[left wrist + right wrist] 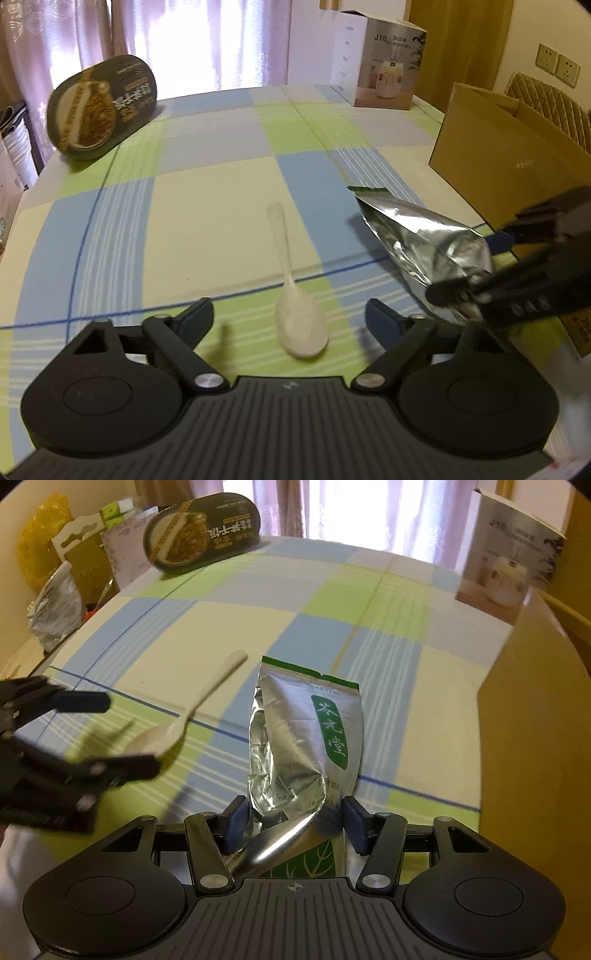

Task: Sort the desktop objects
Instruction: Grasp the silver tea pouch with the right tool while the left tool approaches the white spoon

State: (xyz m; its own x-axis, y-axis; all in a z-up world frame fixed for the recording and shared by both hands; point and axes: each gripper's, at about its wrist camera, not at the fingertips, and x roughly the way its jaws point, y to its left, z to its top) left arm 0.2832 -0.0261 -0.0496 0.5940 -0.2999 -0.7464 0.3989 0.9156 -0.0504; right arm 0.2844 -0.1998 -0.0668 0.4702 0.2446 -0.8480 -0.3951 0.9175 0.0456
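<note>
A white plastic spoon [301, 328] lies on the checked tablecloth [207, 221], its handle pointing away from me. My left gripper [290, 315] is open, low over the cloth, with the spoon's bowl between its blue-padded fingertips but not touched by them. In the right wrist view the spoon [207, 698] lies left of a silver and green foil tea bag [310, 734]. My right gripper [295, 819] is shut on the bag's crumpled lower end. The bag [417, 236] shows at the right of the left wrist view, with the right gripper's fingers [454, 290] on it.
A dark oval noodle container [99, 107] leans at the table's far left. At the far right stands a humidifier box [384, 62], and a brown cardboard box [498, 155] is close on the right. Bags and packages [55, 590] crowd the area beyond the left edge.
</note>
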